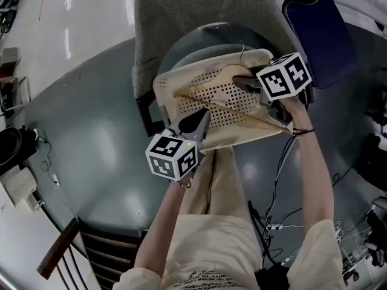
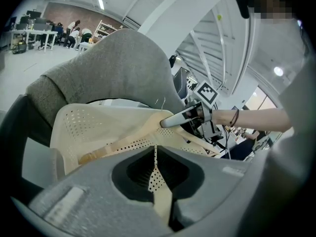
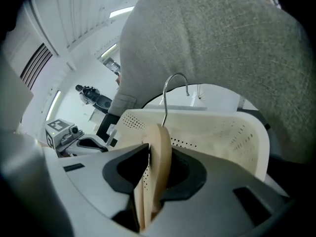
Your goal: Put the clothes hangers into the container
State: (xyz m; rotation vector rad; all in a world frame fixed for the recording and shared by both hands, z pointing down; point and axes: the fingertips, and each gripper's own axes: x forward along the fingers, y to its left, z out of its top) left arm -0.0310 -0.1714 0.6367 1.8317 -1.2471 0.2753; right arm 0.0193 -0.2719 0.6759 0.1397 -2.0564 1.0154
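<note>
Evidently mid-placement: left gripper [image 1: 201, 118] clamps the basket [image 1: 164, 89] rim, right gripper [image 1: 243, 83] pinches the wooden hanger [image 1: 211, 103]. Recommend seating the hanger fully inside before release.

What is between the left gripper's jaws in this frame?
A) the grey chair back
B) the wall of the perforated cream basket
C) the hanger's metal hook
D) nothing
B: the left gripper view shows the left gripper with its jaws pressed together on the rim wall of the perforated cream basket.
</note>
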